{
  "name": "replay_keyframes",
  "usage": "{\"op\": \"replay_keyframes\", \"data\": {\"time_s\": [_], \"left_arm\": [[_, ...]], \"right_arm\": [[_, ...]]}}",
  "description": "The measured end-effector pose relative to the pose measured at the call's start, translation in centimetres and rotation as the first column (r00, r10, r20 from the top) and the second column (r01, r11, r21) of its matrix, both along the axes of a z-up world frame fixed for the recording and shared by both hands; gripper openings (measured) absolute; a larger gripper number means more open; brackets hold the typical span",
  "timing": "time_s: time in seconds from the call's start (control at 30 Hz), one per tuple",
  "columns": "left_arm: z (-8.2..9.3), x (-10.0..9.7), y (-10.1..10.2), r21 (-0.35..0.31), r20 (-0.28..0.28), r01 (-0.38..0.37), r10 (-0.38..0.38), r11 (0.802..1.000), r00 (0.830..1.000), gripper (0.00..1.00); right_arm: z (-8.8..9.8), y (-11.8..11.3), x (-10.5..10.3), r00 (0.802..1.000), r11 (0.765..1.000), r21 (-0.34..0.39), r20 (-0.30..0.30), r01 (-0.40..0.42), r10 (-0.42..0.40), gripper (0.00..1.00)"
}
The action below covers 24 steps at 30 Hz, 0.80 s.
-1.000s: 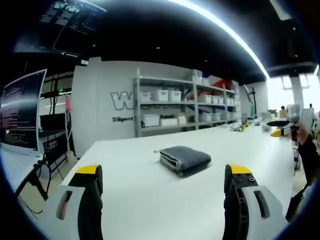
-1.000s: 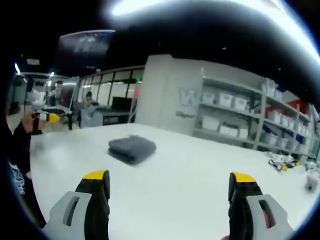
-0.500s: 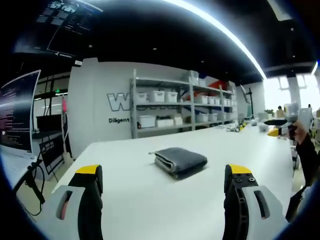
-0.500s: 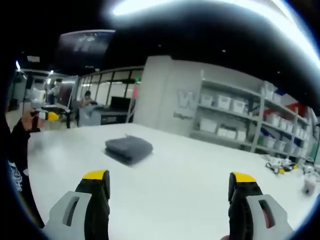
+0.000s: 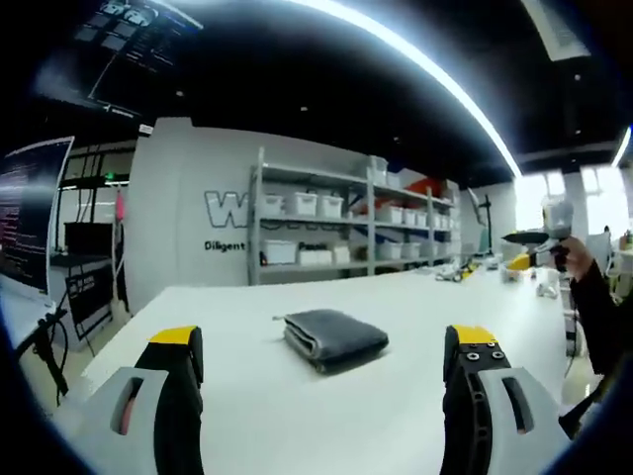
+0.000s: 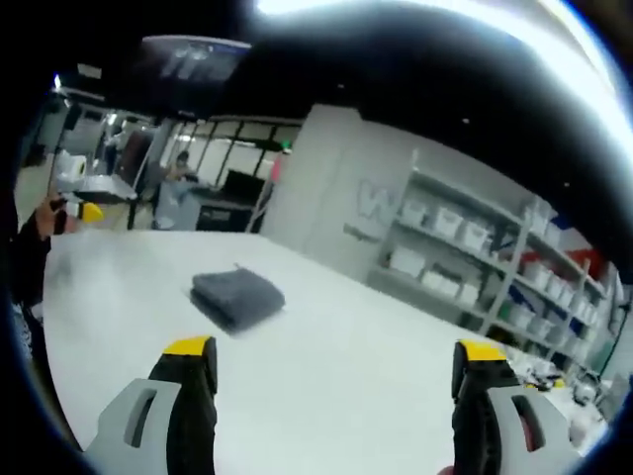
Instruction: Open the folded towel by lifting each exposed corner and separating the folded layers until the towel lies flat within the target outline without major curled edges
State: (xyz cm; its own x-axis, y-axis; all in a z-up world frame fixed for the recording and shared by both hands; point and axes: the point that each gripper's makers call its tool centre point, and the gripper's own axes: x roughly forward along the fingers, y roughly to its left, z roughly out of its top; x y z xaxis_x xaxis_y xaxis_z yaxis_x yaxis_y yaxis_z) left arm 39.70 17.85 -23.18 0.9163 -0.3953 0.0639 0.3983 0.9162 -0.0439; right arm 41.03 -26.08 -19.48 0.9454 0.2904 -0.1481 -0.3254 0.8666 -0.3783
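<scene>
A dark grey folded towel (image 5: pixel 331 338) lies on the white table (image 5: pixel 247 396), a little ahead of my left gripper (image 5: pixel 330 348), whose yellow-tipped jaws stand wide apart with nothing between them. In the right gripper view the same towel (image 6: pixel 235 298) sits ahead and to the left of my right gripper (image 6: pixel 336 356), also open and empty. The right gripper (image 5: pixel 534 249) shows far right in the left gripper view, held by a hand in a dark sleeve. The left gripper (image 6: pixel 84 203) shows at the far left of the right gripper view.
Metal shelves (image 5: pixel 326 233) with white bins stand along the far wall behind the table. Small items (image 5: pixel 460 272) lie at the table's far right end. A monitor (image 5: pixel 25 223) stands at the left. Desks and a seated person (image 6: pixel 178 188) are in the background.
Both views have shifted as the hands moved: the towel sits slightly lower and further left in each. The towel itself lies as before. Both grippers stay open.
</scene>
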Motion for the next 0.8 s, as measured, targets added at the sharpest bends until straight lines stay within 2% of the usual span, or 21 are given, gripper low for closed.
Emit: {"op": "replay_keyframes", "data": {"time_s": [0.03,0.07,0.1,0.13,0.23,0.37,0.53,0.8], "left_arm": [[0.6,0.3,0.8,-0.036,0.010,-0.048,0.049,0.998,0.999,1.00],[0.9,0.4,1.0,-0.051,0.018,-0.065,0.066,0.997,0.998,1.00],[1.1,0.4,1.2,-0.059,0.023,-0.072,0.073,0.996,0.997,1.00],[1.9,0.5,1.4,-0.101,0.040,-0.088,0.092,0.991,0.995,1.00],[3.1,0.5,1.6,-0.148,0.066,-0.086,0.097,0.985,0.993,1.00],[3.9,0.7,1.0,-0.152,0.083,-0.065,0.078,0.986,0.994,1.00],[4.3,1.0,0.4,-0.142,0.086,-0.062,0.074,0.988,0.993,1.00],[5.7,0.6,-0.4,-0.158,0.114,-0.045,0.064,0.986,0.991,1.00]], "right_arm": [[0.4,0.3,0.3,1.000,1.000,-0.027,-0.003,-0.011,0.011,1.00],[1.1,0.6,0.8,1.000,0.999,-0.050,-0.008,-0.019,0.019,1.00],[1.3,0.7,0.9,1.000,0.998,-0.060,-0.009,-0.021,0.020,1.00],[2.3,1.3,1.3,0.999,0.994,-0.105,-0.003,-0.038,0.038,1.00],[4.0,2.2,2.2,0.998,0.990,-0.128,-0.012,-0.064,0.063,1.00],[6.0,3.2,3.2,0.997,0.976,-0.204,-0.012,-0.075,0.074,1.00],[8.2,4.7,4.0,0.992,0.965,-0.228,-0.029,-0.129,0.126,1.00],[9.7,6.1,6.7,0.987,0.934,-0.320,-0.075,-0.158,0.141,1.00]]}}
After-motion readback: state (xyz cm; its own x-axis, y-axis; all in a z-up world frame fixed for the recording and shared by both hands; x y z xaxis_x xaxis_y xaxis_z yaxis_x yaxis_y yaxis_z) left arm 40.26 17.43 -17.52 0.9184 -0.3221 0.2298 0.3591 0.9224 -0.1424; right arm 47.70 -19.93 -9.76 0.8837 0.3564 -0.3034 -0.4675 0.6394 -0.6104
